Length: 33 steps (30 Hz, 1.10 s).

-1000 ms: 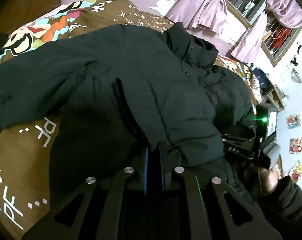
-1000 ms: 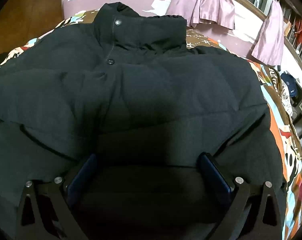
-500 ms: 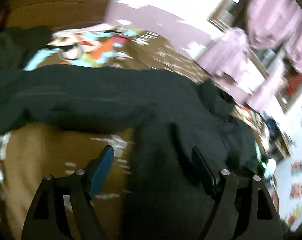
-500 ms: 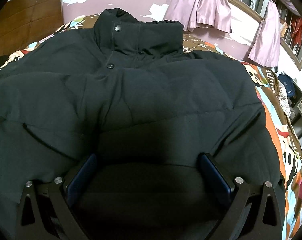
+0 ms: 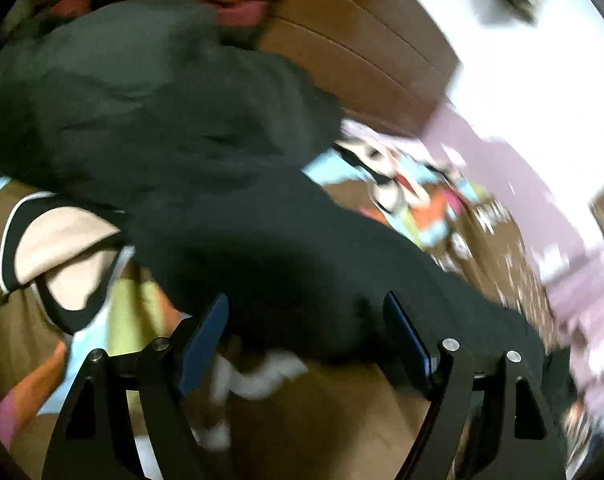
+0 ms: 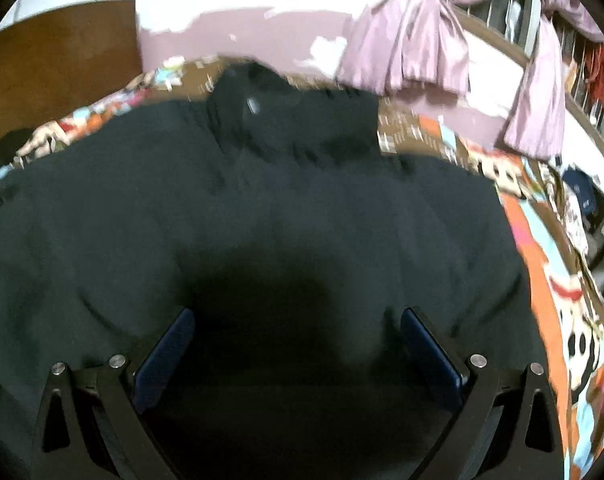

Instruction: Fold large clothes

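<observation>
1. Black padded jacket (image 6: 261,208), puffy, quilted fabric, lies spread front-up on a brown bedspread with a multicoloured cartoon print (image 6: 550,264). Stand-up collar with a snap button points toward the far lilac wall (image 6: 237,28).
2. Right gripper (image 6: 297,356): 2 blue-padded fingers (image 6: 163,356) stand wide apart over the jacket's lower body. Dark fabric fills the gap between them, but no pinch shows; nothing is gripped.
3. Left gripper (image 5: 306,344): jaws spread wide, having just been opening. The blue pads (image 5: 203,340) stand either side of the jacket's sleeve edge (image 5: 302,280), without pressing on it; nothing is held.
4. Left wrist view is strongly blurred. The sleeve runs as a dark band across the bedspread; a dark heap of cloth (image 5: 149,92) lies beyond it near a brown wooden headboard (image 5: 362,68).
5. Right wrist view: lilac curtains (image 6: 414,40) tied in bunches hang at a barred window behind the bed.
</observation>
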### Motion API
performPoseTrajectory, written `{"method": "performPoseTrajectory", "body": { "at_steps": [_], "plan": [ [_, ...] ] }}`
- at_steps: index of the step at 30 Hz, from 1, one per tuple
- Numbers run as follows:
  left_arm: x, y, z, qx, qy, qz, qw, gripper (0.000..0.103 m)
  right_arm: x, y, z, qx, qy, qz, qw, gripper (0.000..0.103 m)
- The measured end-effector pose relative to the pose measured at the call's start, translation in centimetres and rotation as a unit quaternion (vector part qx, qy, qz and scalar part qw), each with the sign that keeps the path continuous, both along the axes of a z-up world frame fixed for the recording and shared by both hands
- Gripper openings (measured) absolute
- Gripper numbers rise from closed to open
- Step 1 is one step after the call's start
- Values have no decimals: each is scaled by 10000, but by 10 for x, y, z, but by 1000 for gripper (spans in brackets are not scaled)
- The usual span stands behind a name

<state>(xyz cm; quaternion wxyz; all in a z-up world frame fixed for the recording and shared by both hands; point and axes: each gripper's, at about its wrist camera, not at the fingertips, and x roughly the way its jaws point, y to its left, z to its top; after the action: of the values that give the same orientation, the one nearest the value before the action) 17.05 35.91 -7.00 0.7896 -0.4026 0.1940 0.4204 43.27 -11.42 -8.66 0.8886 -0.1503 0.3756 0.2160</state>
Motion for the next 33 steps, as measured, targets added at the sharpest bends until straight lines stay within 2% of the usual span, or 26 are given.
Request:
{"method": "performPoseTrajectory", "body": {
  "at_steps": [4,8,11,13,15,18,21,23,26,30,32,33],
  "plan": [
    [-20,31,-15,-389,-338,575,9970,75,0,39,25,689,306,494,9959,103],
    [-33,51,-27,-597,-571,821,9932,75,-9,88,26,1152,863,1037,9841,103],
    [-42,56,-33,-725,-682,910,9909,75,-21,117,15,976,921,1300,9824,103],
    [-44,58,-37,-834,-704,948,9895,75,-31,132,7,619,708,1392,9858,103],
    [-49,60,-42,-914,-703,995,9883,75,-37,137,1,477,584,1393,9874,103],
    [-56,57,-44,-960,-630,1121,9870,75,-42,139,-10,400,463,1373,9886,103],
    [-63,48,-48,-1072,-351,1409,9836,75,-43,139,-17,409,451,1377,9886,103],
    [-73,40,-55,-1189,-507,1541,9796,75,-41,137,-19,442,493,1373,9883,103],
    [-75,44,-60,-1328,-549,1475,9786,75,-40,137,-19,498,532,1370,9879,103],
    [-85,44,-62,-1297,-901,1410,9773,74,-40,137,-19,502,518,1363,9880,103],
    [-86,43,-59,-1208,-914,1398,9785,61,-40,136,-19,534,531,1363,9878,103],
    [-86,41,-57,-1122,-840,1335,9811,42,-39,136,-18,560,552,1368,9875,103]
  ]
}}
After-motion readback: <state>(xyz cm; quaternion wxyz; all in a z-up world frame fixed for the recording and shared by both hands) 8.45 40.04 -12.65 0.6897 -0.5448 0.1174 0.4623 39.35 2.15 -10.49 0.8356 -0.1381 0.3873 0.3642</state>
